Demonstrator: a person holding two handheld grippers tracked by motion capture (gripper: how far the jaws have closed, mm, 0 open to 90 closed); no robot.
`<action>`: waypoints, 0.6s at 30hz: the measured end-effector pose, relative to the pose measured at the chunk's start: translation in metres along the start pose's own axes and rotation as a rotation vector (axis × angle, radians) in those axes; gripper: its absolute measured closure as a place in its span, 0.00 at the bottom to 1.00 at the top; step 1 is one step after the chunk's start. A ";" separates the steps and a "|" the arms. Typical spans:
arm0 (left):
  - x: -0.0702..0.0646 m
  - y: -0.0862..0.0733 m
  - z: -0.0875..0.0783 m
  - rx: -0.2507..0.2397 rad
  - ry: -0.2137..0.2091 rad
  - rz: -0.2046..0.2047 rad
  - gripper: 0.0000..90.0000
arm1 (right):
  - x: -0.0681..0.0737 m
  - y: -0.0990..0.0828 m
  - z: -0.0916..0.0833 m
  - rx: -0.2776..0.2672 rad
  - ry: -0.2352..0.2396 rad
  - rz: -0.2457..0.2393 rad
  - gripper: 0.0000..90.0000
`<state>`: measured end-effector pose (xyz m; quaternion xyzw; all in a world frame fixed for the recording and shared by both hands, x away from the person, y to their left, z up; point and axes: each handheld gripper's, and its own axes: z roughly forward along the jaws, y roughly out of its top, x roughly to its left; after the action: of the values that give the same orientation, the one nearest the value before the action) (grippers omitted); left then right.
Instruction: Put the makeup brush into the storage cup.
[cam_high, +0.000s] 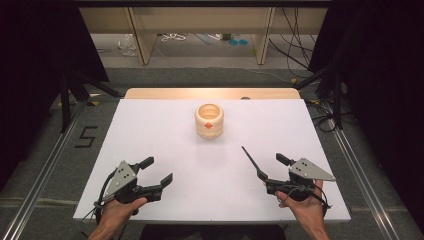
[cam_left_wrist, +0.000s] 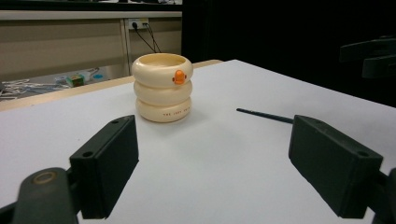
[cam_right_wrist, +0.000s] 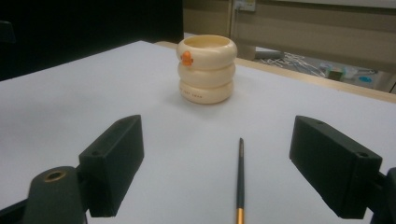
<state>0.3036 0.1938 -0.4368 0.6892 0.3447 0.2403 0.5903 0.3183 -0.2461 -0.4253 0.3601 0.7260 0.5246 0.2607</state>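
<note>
Two grippers — left gripper (cam_high: 156, 170), right gripper (cam_high: 270, 171) — both spread wide; one brush (cam_right_wrist: 240, 179), one cup (cam_high: 209, 120).

The person's left hand (cam_high: 117, 212) is coming in from the near edge, wrapping around the handle of the left gripper (cam_high: 159, 170), whose jaws are standing wide apart and angling toward the table's middle. The right hand (cam_high: 305, 207) is gripping the right gripper (cam_high: 271, 171) in a mirrored pose, its jaws likewise spread and pointing forward-left. Both grippers seem to be hovering low, though contact with the surface is hard to judge.
</note>
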 end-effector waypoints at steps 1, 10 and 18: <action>0.000 0.000 0.000 -0.001 0.000 -0.002 0.17 | 0.000 0.001 0.000 0.006 -0.002 -0.008 0.21; 0.000 0.000 0.000 0.000 0.000 0.000 0.17 | -0.005 0.012 0.005 0.083 0.003 -0.043 0.23; -0.001 0.000 0.000 0.001 0.000 0.001 0.17 | -0.018 0.023 0.014 0.162 0.013 -0.050 0.24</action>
<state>0.3031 0.1933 -0.4364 0.6899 0.3444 0.2404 0.5897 0.3458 -0.2480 -0.4074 0.3585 0.7766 0.4597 0.2390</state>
